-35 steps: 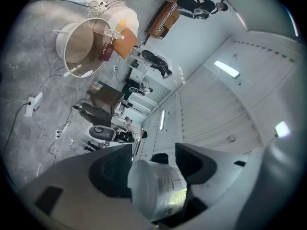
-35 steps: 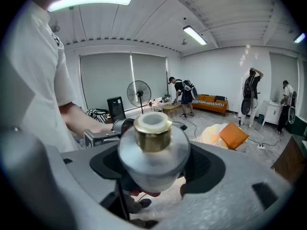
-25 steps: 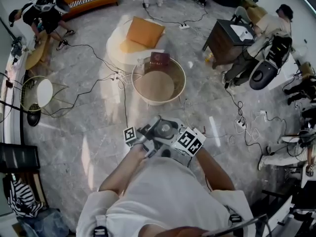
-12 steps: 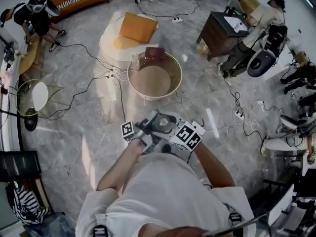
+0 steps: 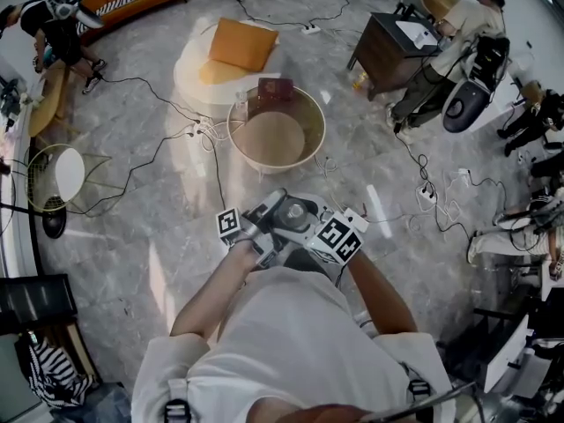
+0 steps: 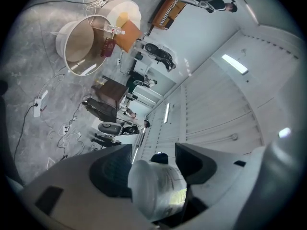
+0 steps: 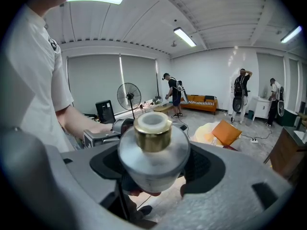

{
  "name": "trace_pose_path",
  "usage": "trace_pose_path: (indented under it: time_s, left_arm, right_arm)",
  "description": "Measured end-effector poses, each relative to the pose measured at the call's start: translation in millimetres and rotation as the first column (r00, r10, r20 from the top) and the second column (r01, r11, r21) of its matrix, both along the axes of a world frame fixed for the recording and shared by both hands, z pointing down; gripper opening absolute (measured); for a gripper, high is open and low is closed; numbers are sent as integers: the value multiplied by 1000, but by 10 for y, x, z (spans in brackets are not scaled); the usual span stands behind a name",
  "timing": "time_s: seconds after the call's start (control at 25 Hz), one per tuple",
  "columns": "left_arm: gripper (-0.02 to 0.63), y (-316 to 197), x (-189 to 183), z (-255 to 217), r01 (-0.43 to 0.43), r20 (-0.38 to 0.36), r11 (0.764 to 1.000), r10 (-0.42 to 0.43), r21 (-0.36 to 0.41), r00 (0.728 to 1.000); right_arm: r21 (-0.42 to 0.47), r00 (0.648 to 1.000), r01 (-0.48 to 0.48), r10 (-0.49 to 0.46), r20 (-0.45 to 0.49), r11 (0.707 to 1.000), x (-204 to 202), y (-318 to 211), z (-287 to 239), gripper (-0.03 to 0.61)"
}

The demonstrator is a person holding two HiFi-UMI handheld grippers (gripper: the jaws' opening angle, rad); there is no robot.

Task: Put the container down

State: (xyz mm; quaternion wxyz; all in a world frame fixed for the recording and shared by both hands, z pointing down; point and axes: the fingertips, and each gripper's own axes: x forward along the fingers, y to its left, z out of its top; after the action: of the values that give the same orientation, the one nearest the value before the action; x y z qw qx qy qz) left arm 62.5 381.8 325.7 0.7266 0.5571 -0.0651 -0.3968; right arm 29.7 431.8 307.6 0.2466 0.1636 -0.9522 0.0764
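In the head view both grippers are held close together in front of the person's chest, above the marble floor. My left gripper (image 5: 269,218) (image 6: 153,176) is shut on a translucent white plastic container (image 6: 156,188) with print on its side. My right gripper (image 5: 308,226) (image 7: 153,164) is shut on a round frosted container (image 7: 152,152) with a gold collar and a white top. From above, a round grey shape (image 5: 295,211) shows between the two marker cubes. Whether both grippers hold one thing I cannot tell.
A round beige tub (image 5: 310,120) stands on the floor ahead, a dark red book (image 5: 275,91) at its far rim. Behind it is a white round pouf (image 5: 194,77) with an orange cushion (image 5: 242,44). Cables (image 5: 167,139) cross the floor. A dark cabinet (image 5: 379,47), a fan (image 5: 62,170) and several people ring the room.
The grippers stay together at the chest with their hold unchanged. The floor scene has shifted slightly in the picture as the head moved.
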Motion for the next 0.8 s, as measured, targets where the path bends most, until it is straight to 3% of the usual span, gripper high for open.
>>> trace_pose_path:
  time_s: [0.8]
  left_arm:
    - [259,-648,-8,145,31,27,999,-30,-37,999]
  right_arm:
    - [-35,999,33,-32,6,999,13,-644,139,337]
